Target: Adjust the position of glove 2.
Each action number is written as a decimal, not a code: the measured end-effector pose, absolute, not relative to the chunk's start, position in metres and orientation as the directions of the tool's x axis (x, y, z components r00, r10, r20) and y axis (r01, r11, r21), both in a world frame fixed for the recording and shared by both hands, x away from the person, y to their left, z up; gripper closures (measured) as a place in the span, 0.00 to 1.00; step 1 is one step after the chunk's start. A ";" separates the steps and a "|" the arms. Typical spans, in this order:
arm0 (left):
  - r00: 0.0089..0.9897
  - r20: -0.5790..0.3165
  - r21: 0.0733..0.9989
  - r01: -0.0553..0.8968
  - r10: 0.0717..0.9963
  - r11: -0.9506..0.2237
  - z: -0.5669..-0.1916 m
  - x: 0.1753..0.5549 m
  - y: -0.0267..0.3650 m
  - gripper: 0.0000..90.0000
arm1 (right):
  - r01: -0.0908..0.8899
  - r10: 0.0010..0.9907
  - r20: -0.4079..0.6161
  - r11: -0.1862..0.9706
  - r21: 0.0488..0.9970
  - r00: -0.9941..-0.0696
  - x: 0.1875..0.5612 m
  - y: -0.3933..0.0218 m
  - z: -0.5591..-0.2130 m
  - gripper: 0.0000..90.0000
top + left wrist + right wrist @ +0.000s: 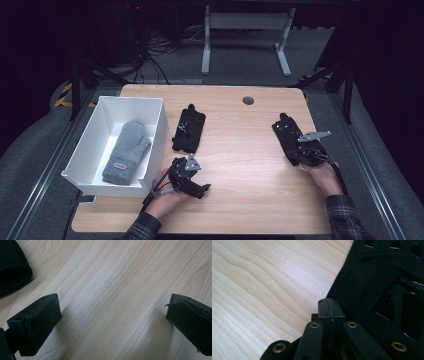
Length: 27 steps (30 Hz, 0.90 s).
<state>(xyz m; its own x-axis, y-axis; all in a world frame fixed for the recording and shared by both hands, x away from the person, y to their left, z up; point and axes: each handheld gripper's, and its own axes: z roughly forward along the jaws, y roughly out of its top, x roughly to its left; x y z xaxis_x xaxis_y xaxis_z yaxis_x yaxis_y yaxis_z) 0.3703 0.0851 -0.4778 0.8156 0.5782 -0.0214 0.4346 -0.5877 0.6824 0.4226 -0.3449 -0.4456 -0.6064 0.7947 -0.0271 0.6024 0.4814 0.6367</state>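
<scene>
A grey mitten [126, 152] lies inside a white bin [159, 131] at the table's left. One black glove [189, 129] lies flat beside the bin; its rounded edge [12, 267] fills the top left corner of the left gripper view. My left gripper [204, 189] [113, 307] rests low over bare wood near the front edge, jaws wide open, nothing between them. A second black glove [286, 131] [372, 282] lies at the right. My right gripper [298, 150] [329, 303] is shut, its tips at that glove's edge; whether fabric is pinched I cannot tell.
The wooden table [240, 165] has a dark round grommet [248, 100] near its far edge. Bare wood lies between the two gloves. Beyond the table stand a grey desk frame [245, 30] and loose cables [150, 50] on the floor.
</scene>
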 end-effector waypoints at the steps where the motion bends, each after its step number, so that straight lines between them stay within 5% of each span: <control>1: 0.816 -0.021 0.682 0.435 0.578 -0.588 -0.478 0.370 0.085 0.00 | 0.600 0.791 -0.026 0.485 0.636 -0.611 0.422 -0.344 -0.446 1.00; 27: 0.814 -0.021 0.683 0.436 0.580 -0.586 -0.478 0.370 0.085 0.00 | 0.487 0.581 0.067 0.607 0.629 -0.811 0.372 -0.271 -0.447 1.00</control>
